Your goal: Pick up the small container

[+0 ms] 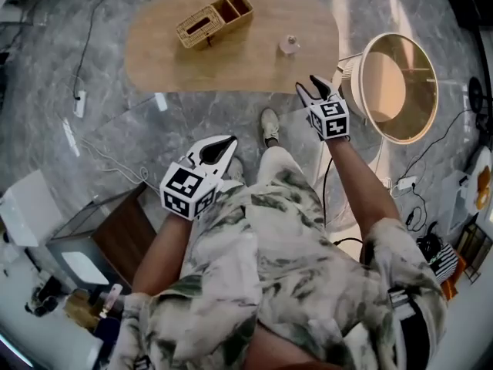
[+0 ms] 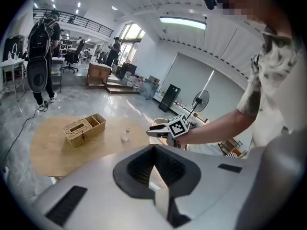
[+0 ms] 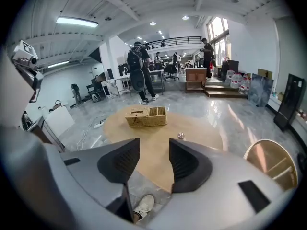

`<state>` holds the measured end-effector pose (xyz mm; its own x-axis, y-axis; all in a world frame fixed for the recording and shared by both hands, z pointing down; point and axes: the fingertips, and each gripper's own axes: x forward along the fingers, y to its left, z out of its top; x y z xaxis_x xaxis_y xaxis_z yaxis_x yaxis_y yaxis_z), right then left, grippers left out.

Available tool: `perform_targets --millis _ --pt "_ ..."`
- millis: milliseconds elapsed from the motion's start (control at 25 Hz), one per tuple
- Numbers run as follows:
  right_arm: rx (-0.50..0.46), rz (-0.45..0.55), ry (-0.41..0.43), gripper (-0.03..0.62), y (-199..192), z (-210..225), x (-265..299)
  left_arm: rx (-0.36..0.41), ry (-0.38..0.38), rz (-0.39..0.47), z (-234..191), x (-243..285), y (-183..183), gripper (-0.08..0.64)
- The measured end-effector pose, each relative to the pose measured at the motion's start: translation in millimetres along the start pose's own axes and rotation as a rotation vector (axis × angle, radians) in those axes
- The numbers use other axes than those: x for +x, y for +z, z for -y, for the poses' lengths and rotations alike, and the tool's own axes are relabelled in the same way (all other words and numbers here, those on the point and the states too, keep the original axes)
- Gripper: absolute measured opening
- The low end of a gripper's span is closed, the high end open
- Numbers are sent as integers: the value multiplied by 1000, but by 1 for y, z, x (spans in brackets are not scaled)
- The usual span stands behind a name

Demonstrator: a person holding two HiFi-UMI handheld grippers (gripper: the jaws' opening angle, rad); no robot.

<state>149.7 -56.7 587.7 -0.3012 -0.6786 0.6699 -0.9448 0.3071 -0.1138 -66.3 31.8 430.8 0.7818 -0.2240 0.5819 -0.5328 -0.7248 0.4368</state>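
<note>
The small container [image 1: 289, 45], a pale little jar with a knob lid, stands on the oval wooden table [image 1: 254, 68] towards its right side. It also shows in the left gripper view as the small container [image 2: 125, 135] and in the right gripper view as the small container [image 3: 181, 135]. My right gripper [image 1: 308, 83] hovers short of the table's near edge, jaws open and empty [image 3: 153, 145], with the container ahead and slightly right. My left gripper [image 1: 229, 140] hangs lower left above the floor. Its jaws meet at the tips with nothing between them [image 2: 154, 146].
A wicker basket [image 1: 214, 20] with compartments sits at the table's far left. A round wooden side table [image 1: 400, 87] stands to the right of my right gripper. My shoe [image 1: 269, 126] is on the marble floor by the table. Cables lie on the floor at left; people stand far behind.
</note>
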Motion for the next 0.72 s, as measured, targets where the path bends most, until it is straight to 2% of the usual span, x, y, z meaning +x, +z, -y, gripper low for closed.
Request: perform_targets --millis 400,720 --pt "33 -76 -18 224 -23 82 109 -44 15 -66 -22 65 18 21" --pt "33 -88 -22 225 -38 113 188 -126 23 -101 -39 103 3 22"
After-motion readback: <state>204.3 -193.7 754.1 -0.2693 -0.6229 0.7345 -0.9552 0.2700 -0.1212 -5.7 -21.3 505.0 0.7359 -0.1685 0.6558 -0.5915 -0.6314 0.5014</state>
